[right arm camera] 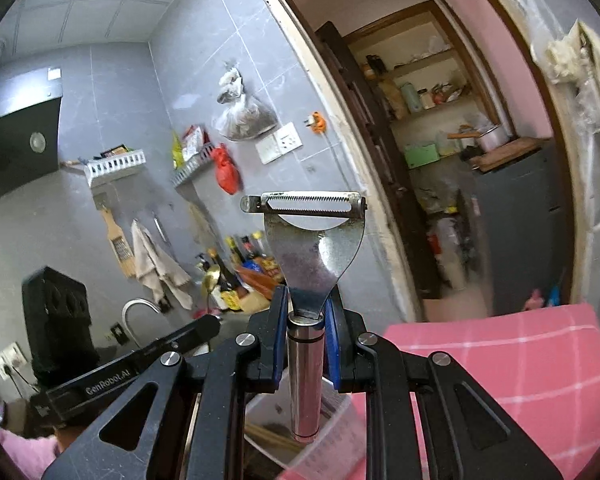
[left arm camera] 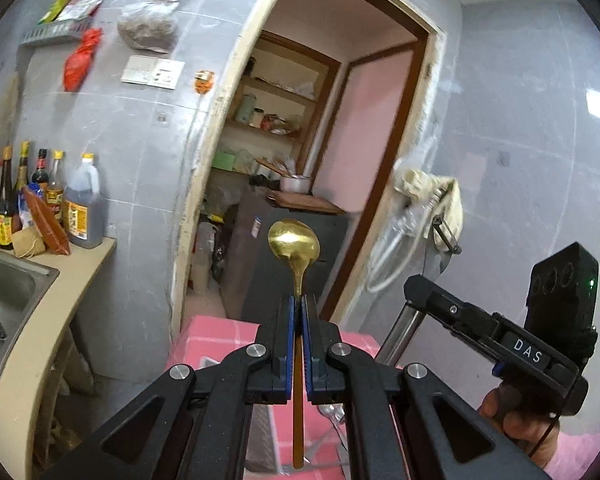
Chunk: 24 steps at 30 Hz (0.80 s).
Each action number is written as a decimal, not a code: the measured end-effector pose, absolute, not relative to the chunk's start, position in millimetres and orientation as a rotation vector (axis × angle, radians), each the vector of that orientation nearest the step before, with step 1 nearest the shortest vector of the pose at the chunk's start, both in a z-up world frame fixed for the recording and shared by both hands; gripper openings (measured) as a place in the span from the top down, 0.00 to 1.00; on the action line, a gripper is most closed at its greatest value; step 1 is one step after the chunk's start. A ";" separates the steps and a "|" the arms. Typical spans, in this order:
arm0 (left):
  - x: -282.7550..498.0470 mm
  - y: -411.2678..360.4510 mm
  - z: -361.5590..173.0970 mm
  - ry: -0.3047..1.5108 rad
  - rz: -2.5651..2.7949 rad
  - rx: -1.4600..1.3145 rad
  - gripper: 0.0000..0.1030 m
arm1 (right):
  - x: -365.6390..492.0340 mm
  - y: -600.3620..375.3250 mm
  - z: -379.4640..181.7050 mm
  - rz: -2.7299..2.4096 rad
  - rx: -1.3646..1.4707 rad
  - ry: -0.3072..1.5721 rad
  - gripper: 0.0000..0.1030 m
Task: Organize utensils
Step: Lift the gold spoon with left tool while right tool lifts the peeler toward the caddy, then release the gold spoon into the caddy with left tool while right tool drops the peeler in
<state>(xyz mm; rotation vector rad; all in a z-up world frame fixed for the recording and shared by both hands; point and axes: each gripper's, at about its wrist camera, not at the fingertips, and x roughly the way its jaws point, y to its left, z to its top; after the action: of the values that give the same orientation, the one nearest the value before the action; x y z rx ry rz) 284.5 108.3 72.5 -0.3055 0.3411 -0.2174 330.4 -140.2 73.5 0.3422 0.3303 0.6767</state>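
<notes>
From the left wrist view, the left gripper [left arm camera: 299, 300] has its jaws pressed narrow on the thin neck of a gold spoon [left arm camera: 294, 245]. The bowl stands up ahead of the fingertips, in front of a doorway [left arm camera: 320, 120], and the handle hangs down between the linkages. Beneath lies a pink checked cloth [left arm camera: 220, 336]. At the left are a steel sink [left arm camera: 4, 288] and a row of bottles [left arm camera: 40, 200] on the worktop [left arm camera: 88, 264]. The right gripper [left arm camera: 416, 284] shows at the right, held in a hand [left arm camera: 516, 412].

From the right wrist view, the right gripper [right arm camera: 307, 304] clamps a steel peeler [right arm camera: 310, 240] by the top of its round handle, with the toothed blade crosswise above. Below the handle sits a clear plastic container [right arm camera: 340, 424], blurred. The pink checked cloth [right arm camera: 500, 360] lies at the right. The left gripper [right arm camera: 210, 322] shows at the left, with the gold spoon [right arm camera: 211, 278] above it.
</notes>
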 end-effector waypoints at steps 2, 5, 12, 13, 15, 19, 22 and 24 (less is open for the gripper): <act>291.0 117.7 67.1 0.325 -0.216 -0.321 0.96 | 339.5 -127.9 67.5 0.681 0.339 0.331 0.85; 299.8 127.5 57.1 0.320 -0.210 -0.349 0.96 | 354.8 -108.7 51.9 0.681 0.328 0.369 0.85; 315.9 136.2 33.6 0.302 -0.171 -0.387 0.96 | 373.5 -83.1 12.2 0.672 0.280 0.455 0.85; 317.3 136.5 30.5 0.306 -0.167 -0.390 0.96 | 374.8 -81.9 7.7 0.673 0.279 0.466 0.85; 318.9 135.2 21.6 0.326 -0.154 -0.389 0.96 | 377.5 -78.9 -1.4 0.674 0.275 0.490 0.84; 316.0 130.1 9.2 0.356 -0.135 -0.358 0.96 | 377.1 -76.1 -14.7 0.691 0.252 0.523 0.85; 311.2 126.3 2.9 0.371 -0.132 -0.343 0.96 | 374.0 -72.0 -21.2 0.705 0.227 0.539 0.85; 308.3 124.0 -0.1 0.378 -0.132 -0.331 0.96 | 370.8 -69.2 -24.0 0.713 0.207 0.544 0.84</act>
<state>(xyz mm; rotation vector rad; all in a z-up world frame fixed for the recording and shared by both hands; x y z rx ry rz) 308.3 124.0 -0.1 -0.3308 0.3784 -0.1316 370.8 -69.2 -24.0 0.2065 0.5443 0.7135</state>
